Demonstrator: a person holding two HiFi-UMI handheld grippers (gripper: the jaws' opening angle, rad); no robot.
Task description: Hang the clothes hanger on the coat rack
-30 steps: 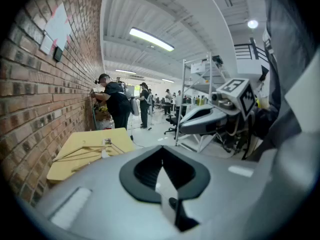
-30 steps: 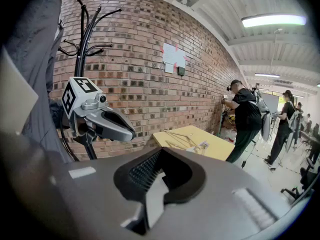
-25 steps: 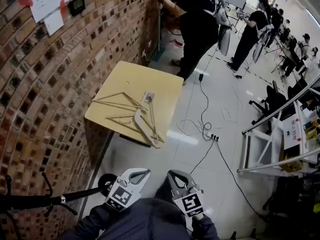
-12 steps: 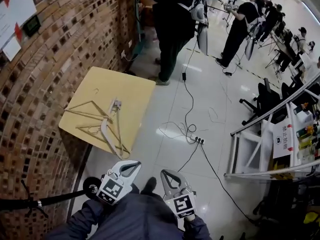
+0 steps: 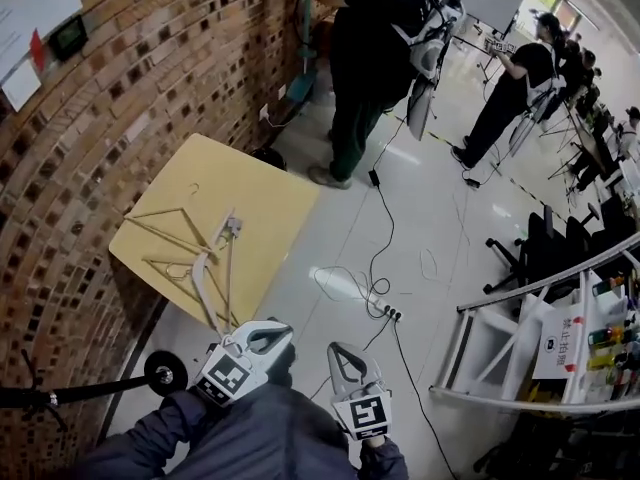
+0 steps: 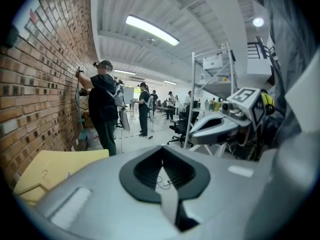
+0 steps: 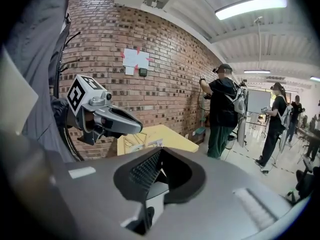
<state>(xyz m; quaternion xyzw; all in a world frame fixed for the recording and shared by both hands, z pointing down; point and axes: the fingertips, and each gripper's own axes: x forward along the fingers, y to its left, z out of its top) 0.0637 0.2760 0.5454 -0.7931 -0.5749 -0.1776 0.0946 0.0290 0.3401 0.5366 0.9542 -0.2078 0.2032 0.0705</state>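
Note:
Several clothes hangers lie on a yellow table (image 5: 260, 193) against the brick wall: thin wooden ones (image 5: 165, 223) and a white one (image 5: 203, 286) that juts past the near edge. A black coat rack (image 5: 60, 396) with a round base (image 5: 165, 371) stands at the lower left by the wall. My left gripper (image 5: 278, 330) is shut and empty, just short of the table's near corner. The right gripper (image 5: 338, 351) hangs beside it, shut and empty too. In the left gripper view its jaws (image 6: 162, 148) meet, with the table (image 6: 55, 166) at the left. The right gripper's jaws (image 7: 161, 151) point at the hangers (image 7: 145, 143).
A person in black (image 5: 375, 48) stands at the wall just beyond the table, others further back. A cable and a power strip (image 5: 392, 313) lie on the floor at the right. A metal frame shelf (image 5: 520, 348) stands at the far right.
The table and hangers have drawn nearer to both grippers and slid left in the view. Both grippers stay shut and empty, side by side.

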